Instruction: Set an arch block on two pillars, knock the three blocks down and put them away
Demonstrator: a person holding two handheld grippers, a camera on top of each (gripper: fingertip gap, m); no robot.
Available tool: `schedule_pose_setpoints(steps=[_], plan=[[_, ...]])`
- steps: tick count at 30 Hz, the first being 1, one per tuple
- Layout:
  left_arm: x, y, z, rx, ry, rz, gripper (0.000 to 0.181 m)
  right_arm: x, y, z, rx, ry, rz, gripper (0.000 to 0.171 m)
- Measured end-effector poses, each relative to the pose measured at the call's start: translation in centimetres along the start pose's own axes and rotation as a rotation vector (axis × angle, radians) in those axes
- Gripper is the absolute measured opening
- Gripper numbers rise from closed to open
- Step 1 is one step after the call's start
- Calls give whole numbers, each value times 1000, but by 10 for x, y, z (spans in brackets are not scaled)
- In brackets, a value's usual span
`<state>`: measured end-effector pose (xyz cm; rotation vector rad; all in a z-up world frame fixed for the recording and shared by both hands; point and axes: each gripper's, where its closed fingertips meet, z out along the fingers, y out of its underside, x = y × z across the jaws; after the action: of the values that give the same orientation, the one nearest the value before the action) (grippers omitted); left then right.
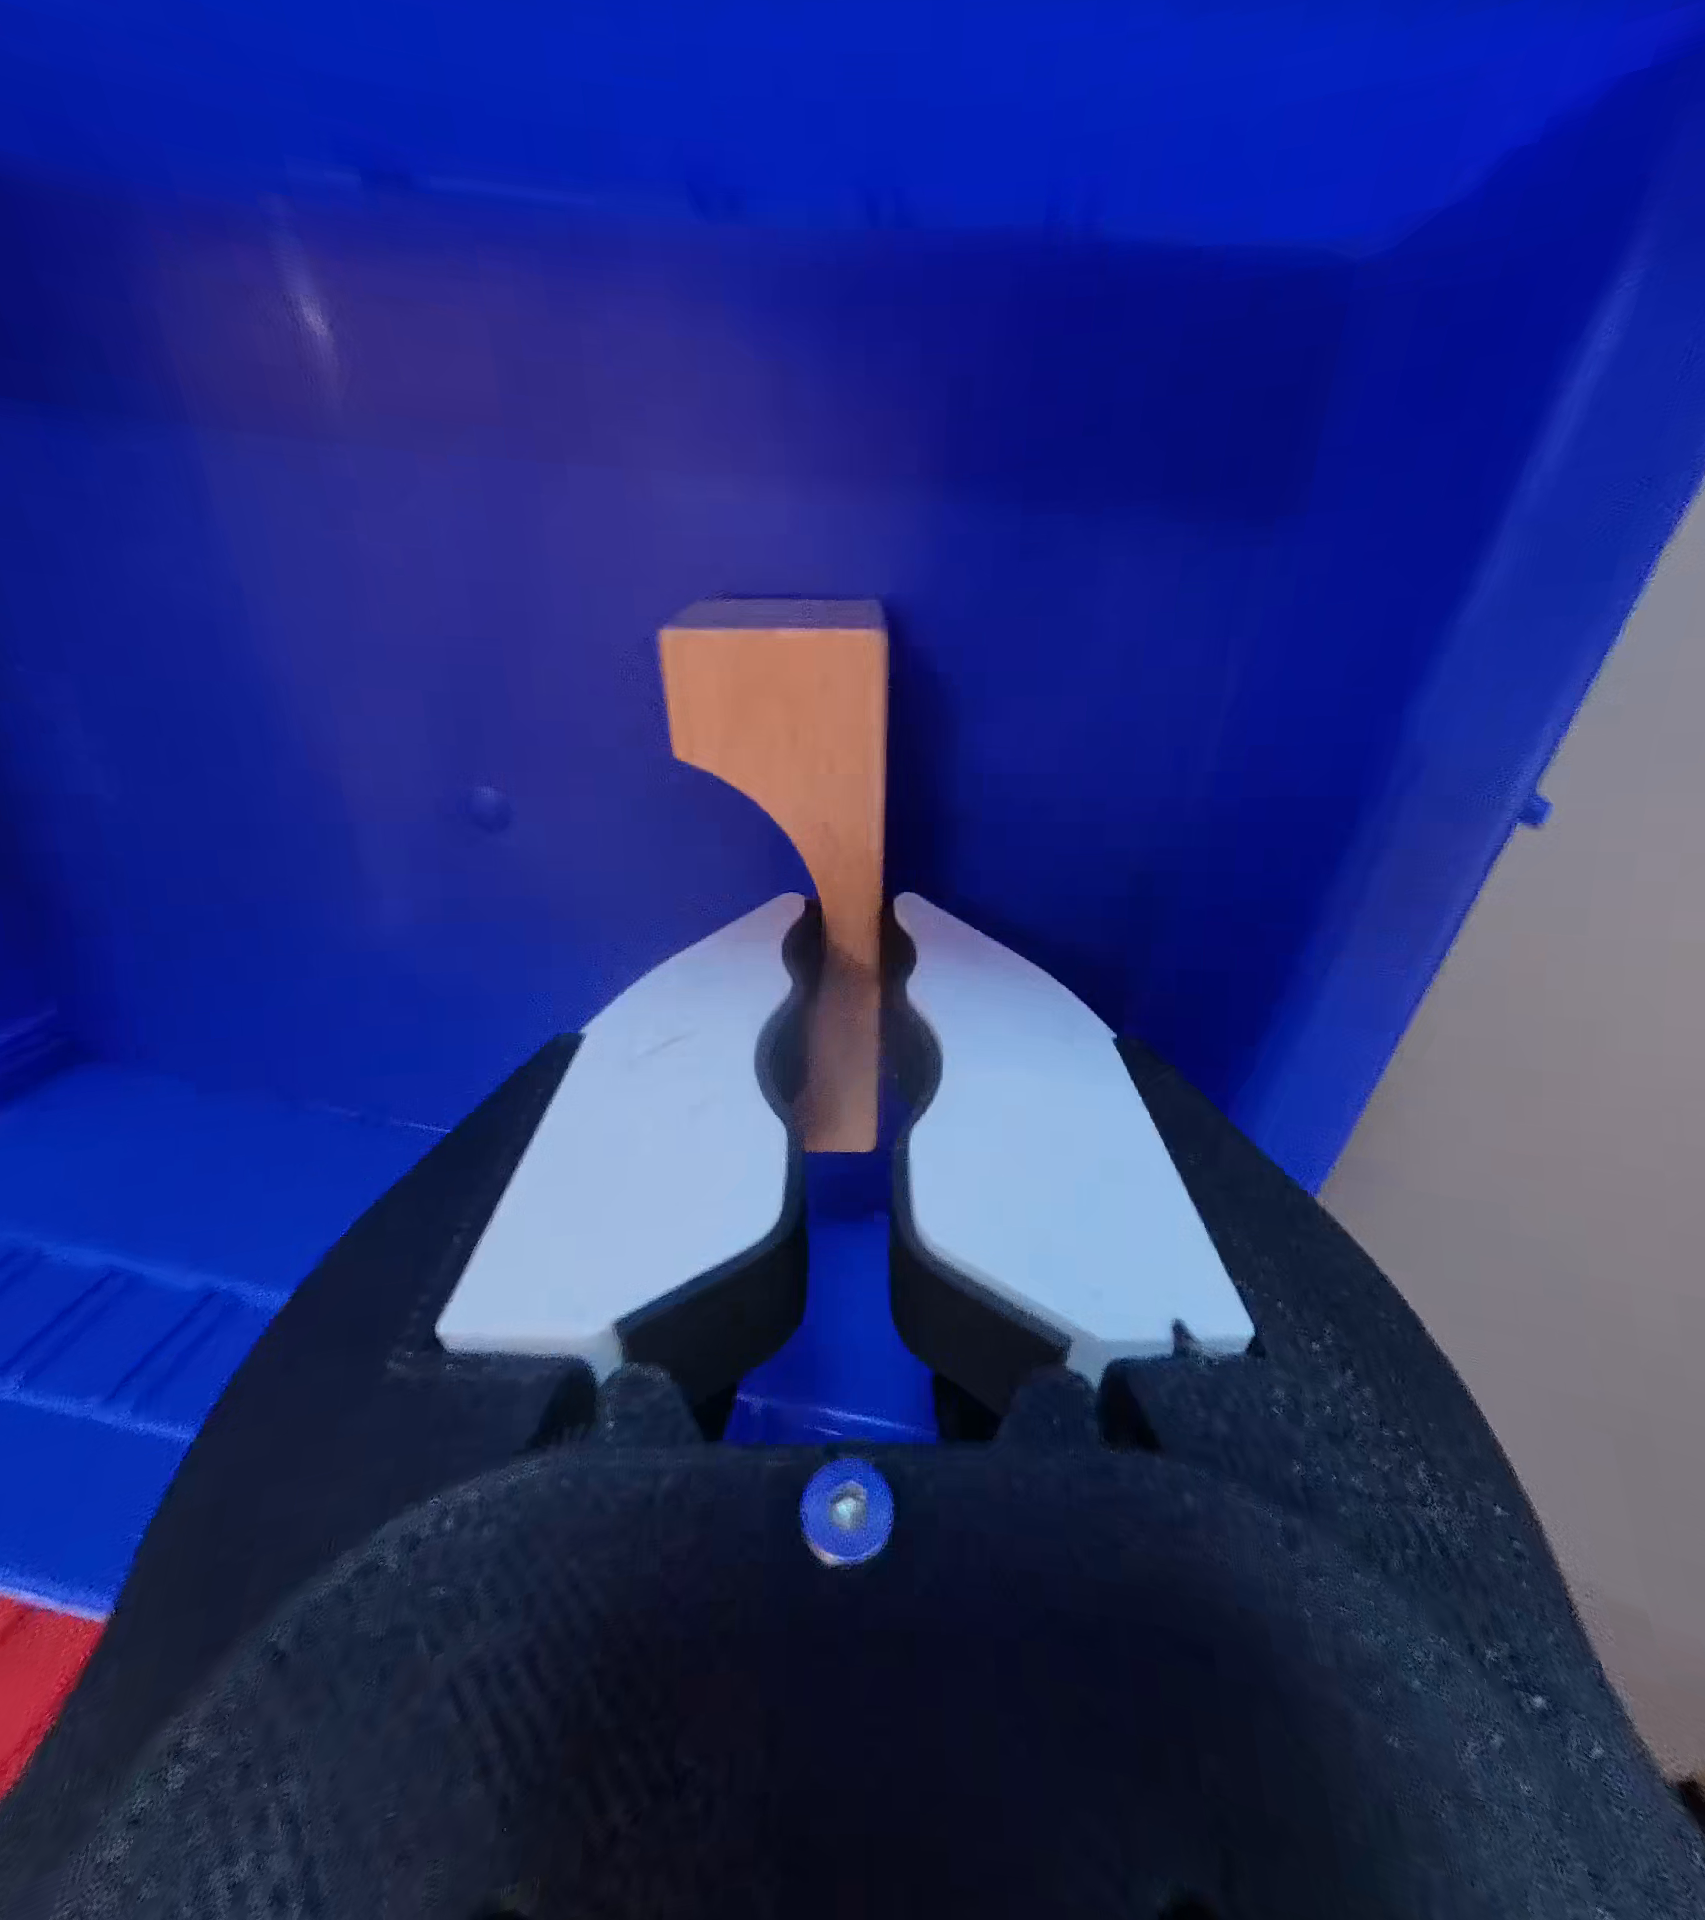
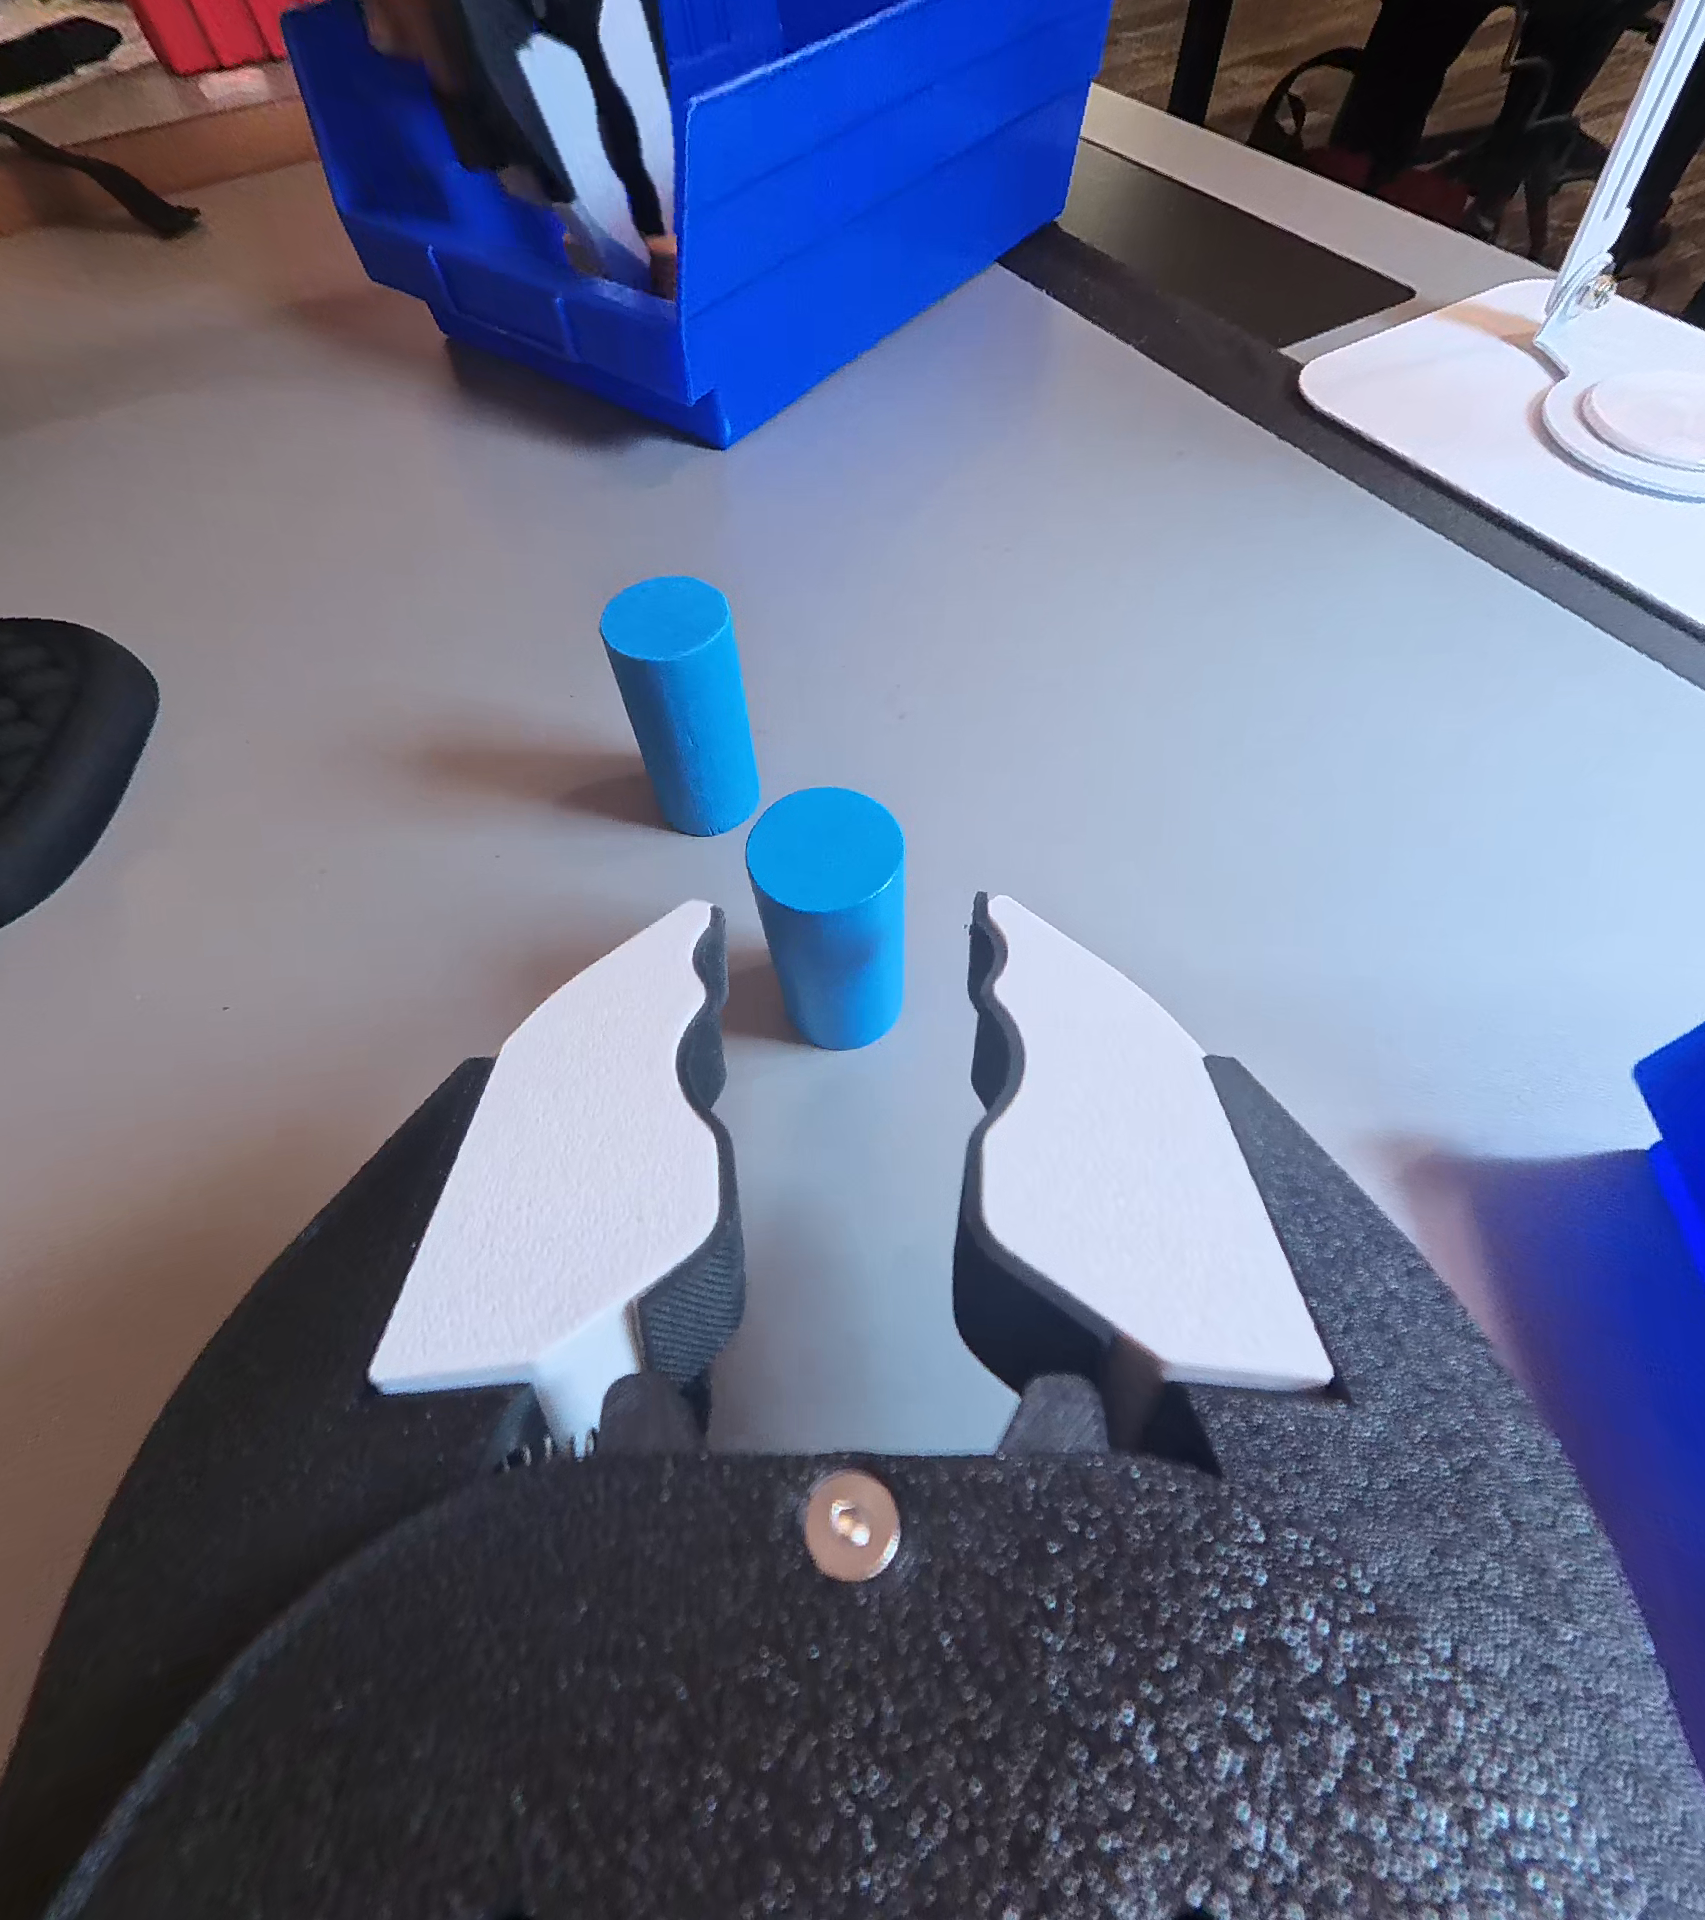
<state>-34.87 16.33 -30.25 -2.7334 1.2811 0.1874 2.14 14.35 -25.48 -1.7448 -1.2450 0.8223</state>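
While the left gripper (image 1: 853,914) reaches into the blue bin (image 1: 1243,520), its jaws are closed on the thin middle of the orange arch block (image 1: 786,748), which points away from the camera with one foot of the arch at the far end. Whether the block touches the bin floor cannot be told.

In the right wrist view, the right gripper (image 2: 843,909) is open and holds nothing; its fingers flank the nearer blue pillar (image 2: 830,914), not touching it. The second pillar (image 2: 680,701) stands upright just beyond, and the bin sits farther back on the grey worktop (image 2: 1139,727).

This looks like the fetching step: the arch is being taken from the bin. Next it must be lifted out, turned feet-down, and lowered so each foot lands on a pillar.
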Motion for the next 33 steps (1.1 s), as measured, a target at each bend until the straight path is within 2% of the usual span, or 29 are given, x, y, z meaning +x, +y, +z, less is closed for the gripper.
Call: schedule_pose_setpoints(steps=[3,7,10,14,16,20,22,24,27,29,31,33], plan=[[-14,-19,-23,153,-59,-100,11,1,-6,-4,31,4,11,45],[-14,-61,-95,594,-142,-185,11,-2,-30,-13,141,15,31,45],[22,-88,-138,890,-202,-157,11,-14,-54,-18,250,-2,73,45],[103,-119,-162,1153,-220,-94,11,-43,-85,-17,376,-57,188,48],[142,-133,-160,1194,-239,-64,11,-55,-91,-7,388,-47,256,56],[195,-159,-143,1148,-293,-25,11,-76,-92,16,386,-17,278,62],[216,-169,-132,1103,-306,21,11,-84,-93,20,396,-23,275,57],[231,-177,-125,1086,-306,46,11,-87,-93,20,409,-39,275,34],[240,-181,-124,1114,-288,69,12,-86,-90,16,384,-83,277,34],[247,-180,-127,1158,-208,107,16,-88,-87,14,330,-132,236,34],[253,-176,-131,1188,-42,100,35,-94,-78,12,239,-194,129,34],[258,-169,-139,1219,128,96,42,-108,-66,8,142,-261,-9,33]])
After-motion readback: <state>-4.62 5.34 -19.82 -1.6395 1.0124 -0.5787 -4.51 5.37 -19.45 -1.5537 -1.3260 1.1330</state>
